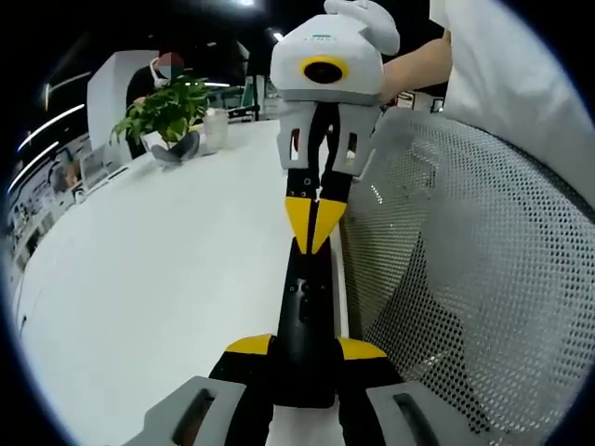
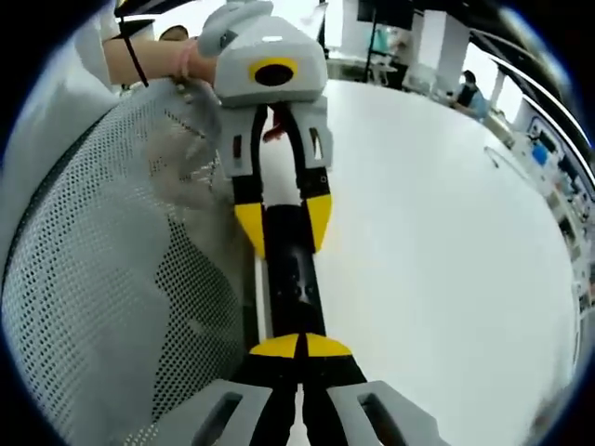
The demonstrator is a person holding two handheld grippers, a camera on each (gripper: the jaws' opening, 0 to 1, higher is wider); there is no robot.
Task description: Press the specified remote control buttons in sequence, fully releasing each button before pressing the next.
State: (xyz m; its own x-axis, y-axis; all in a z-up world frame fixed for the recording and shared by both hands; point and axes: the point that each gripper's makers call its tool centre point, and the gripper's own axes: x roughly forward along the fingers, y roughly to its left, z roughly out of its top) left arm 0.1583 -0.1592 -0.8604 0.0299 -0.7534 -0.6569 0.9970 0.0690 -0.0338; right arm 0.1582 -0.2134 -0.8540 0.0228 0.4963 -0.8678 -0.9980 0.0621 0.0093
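Remote [image 1: 304,325] slim, stiff, light, slick plastic, lying at edge of white bench [image 1: 167,279] beside mesh chair back [image 1: 465,307]; my left fingers [image 1: 305,348] clamp its near end across narrow sides; my right fingers [image 2: 300,346] pinched together, tips pressing on remote [image 2: 296,274]; two grippers face each other, level, in line along it

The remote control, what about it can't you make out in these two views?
- Remote control, left gripper view: its near end is hidden between the left gripper fingertips; its far end is covered by the right gripper.
- Right gripper view: the remote control is dark, its button markings too small and blurred to read.
- Both views: the mesh chair back hides the table edge.
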